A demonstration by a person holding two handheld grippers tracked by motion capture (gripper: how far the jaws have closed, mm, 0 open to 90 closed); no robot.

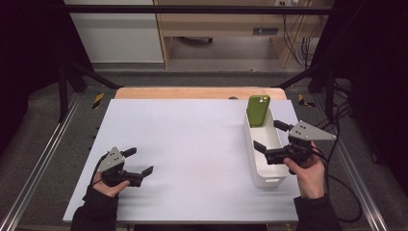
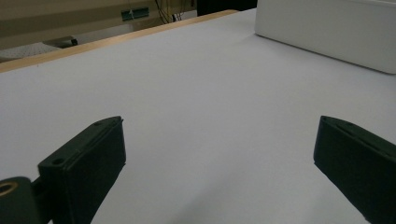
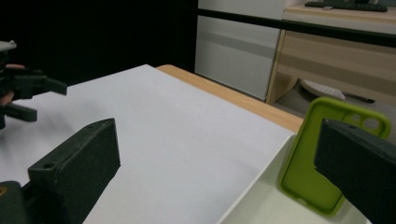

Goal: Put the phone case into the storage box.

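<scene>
White oblong bin (image 1: 263, 159) on right side of white table (image 1: 192, 144), long axis running away from person. Inside, at far end: green phone case (image 1: 258, 110), upright, leaning on end wall, top sticking well above rim; camera cutout up top. Rest of bin looks bare as far as seen. Right gripper (image 1: 272, 137) over bin's near half, jaws wide apart, gripping nothing; in right gripper view case (image 3: 327, 158) partly behind one jaw, not touching. Left gripper (image 1: 138, 161) low over bare table at near left, well apart from bin, jaws spread, nothing btw them.
</scene>
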